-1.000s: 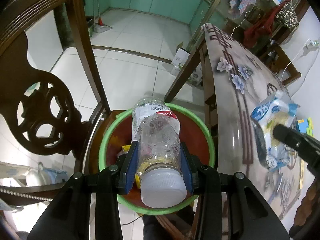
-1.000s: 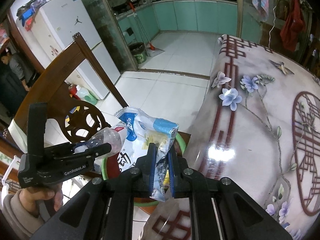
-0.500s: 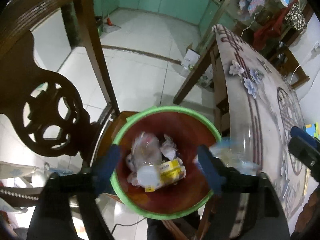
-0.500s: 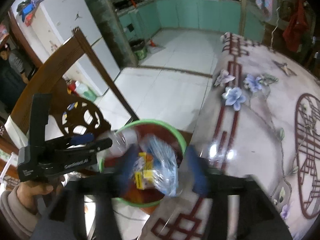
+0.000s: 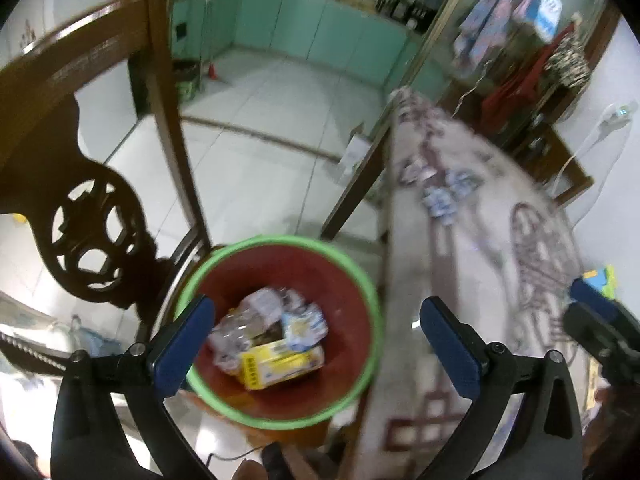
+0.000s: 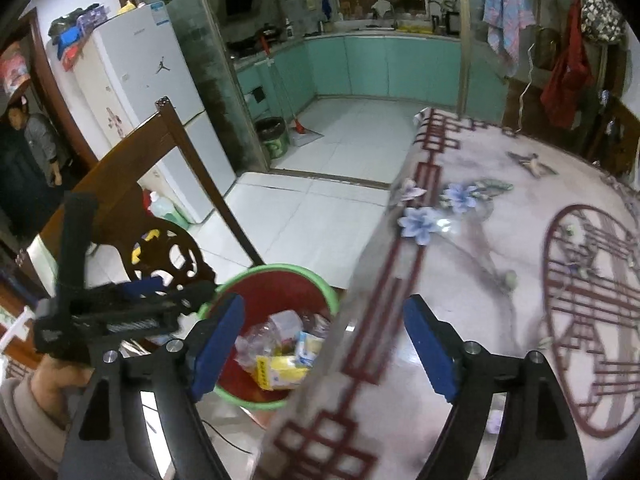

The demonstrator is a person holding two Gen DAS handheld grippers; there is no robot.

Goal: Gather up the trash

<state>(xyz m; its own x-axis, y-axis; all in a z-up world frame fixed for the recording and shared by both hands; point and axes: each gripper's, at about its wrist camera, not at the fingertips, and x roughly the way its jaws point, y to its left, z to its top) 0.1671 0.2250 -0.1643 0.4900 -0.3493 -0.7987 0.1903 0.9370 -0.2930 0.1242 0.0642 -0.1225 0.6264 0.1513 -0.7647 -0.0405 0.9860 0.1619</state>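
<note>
The left gripper (image 5: 316, 340) has its blue-padded fingers (image 5: 182, 338) spread wide with nothing between them, hanging directly above the bin (image 5: 362, 276), a red bucket with a green rim. The right gripper (image 6: 324, 344) is likewise spread wide and empty; its left finger sits over the bin's near rim and its right finger over the table (image 6: 500, 280) edge just beside the bin. In the right wrist view the left gripper's black body (image 6: 116, 312) shows level and pointing toward the bin, held from below by the person's left hand (image 6: 52, 384) in a grey sleeve.

The trash lies at the bottom of the bin: a crumpled clear plastic bottle (image 5: 236, 328), a yellow carton (image 5: 280, 364) in front of it, and a blue-and-white snack wrapper (image 5: 302, 326) touching the carton's far side. The carton carries dark print along one end, too blurred to read.

The bin stands between a carved dark wooden chair (image 5: 92, 236) and the table, whose cover bears red lattice borders and blue flowers (image 6: 420, 222). Beyond the chair stands a white fridge (image 6: 148, 92) bearing a Jumpman sticker (image 6: 161, 67).
</note>
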